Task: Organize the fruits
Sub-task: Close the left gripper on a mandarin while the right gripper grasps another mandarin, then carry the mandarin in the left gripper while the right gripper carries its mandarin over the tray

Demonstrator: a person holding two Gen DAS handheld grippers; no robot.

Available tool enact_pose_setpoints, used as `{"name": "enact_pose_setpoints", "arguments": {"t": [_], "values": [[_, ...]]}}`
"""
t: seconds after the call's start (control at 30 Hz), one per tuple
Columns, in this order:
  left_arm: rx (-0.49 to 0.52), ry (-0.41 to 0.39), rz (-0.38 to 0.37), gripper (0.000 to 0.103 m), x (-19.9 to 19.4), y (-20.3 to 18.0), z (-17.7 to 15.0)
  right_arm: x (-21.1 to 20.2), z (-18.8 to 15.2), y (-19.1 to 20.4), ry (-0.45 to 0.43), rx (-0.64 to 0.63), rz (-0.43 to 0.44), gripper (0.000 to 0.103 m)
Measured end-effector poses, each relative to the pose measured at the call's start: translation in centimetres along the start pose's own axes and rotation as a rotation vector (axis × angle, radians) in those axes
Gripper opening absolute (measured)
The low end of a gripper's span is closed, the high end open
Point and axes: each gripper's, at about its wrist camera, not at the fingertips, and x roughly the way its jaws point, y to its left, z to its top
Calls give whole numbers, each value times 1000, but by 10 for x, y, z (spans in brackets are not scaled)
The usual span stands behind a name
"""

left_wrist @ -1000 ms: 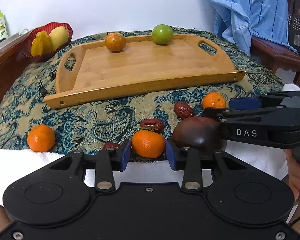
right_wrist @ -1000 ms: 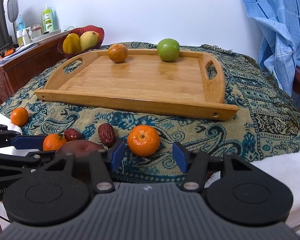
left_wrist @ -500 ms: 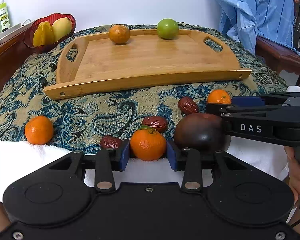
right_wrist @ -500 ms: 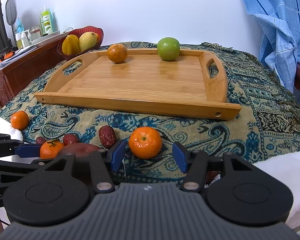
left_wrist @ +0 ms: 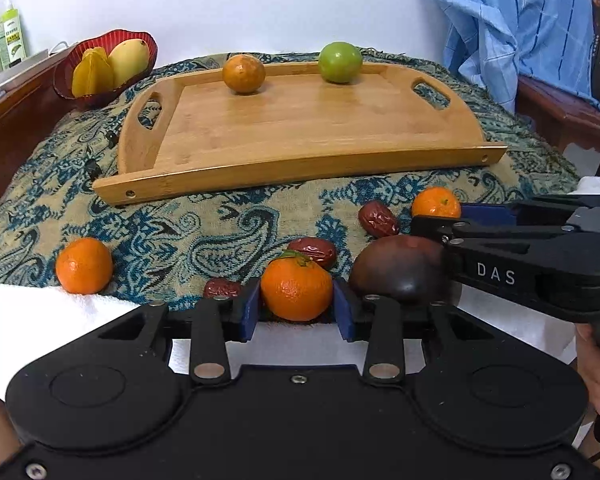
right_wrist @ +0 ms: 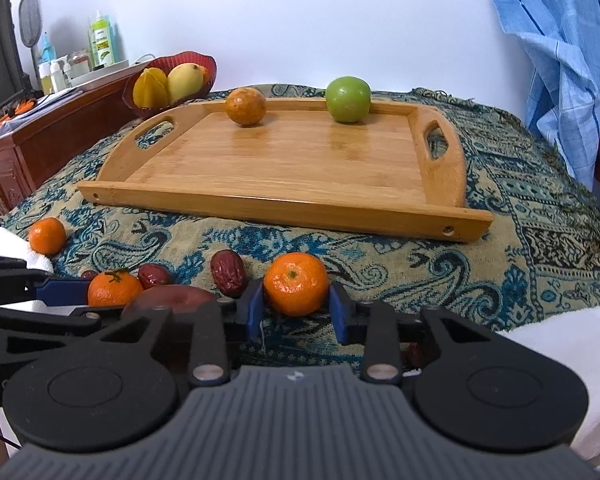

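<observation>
Left tongs (left_wrist: 296, 312): blue pads closed against both sides of a stemmed mandarin (left_wrist: 296, 288), stem and leaf pointing up and slightly right; fruit at the near edge of the bench.
Right tongs (right_wrist: 296, 310): pads pressed on a second mandarin (right_wrist: 296, 283), stem scar facing the camera; a second earlier the pads stood wide apart with the fruit loose between them.
Mandarins: four counted; the two others are a loose one at far left (left_wrist: 84, 266) and the one between the right pads.
Red dates: three visible in the left view, e.g. one (left_wrist: 379, 219) lying with its long axis slanting near-right; one (left_wrist: 313, 251) lies roughly left–right.
Dark round fruit (left_wrist: 398, 270): one, just right of the left tongs.
Tray (left_wrist: 300, 168): wooden, long axis left–right; carries one brownish-orange fruit (left_wrist: 243, 73) and one green fruit (left_wrist: 340, 62) at its far rim.
Red bowl (left_wrist: 66, 88): far left, holding yellow fruits.
Paisley cloth (left_wrist: 160, 224): covers the bench.
</observation>
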Motion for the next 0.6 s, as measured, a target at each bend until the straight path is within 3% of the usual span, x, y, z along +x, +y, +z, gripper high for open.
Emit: {"name": "enact_pose_setpoints", "arguments": {"t": [0.6], "values": [[-74,-43,24,36,-6,5,16,-5,10,5,-81,18,-58,39]]}}
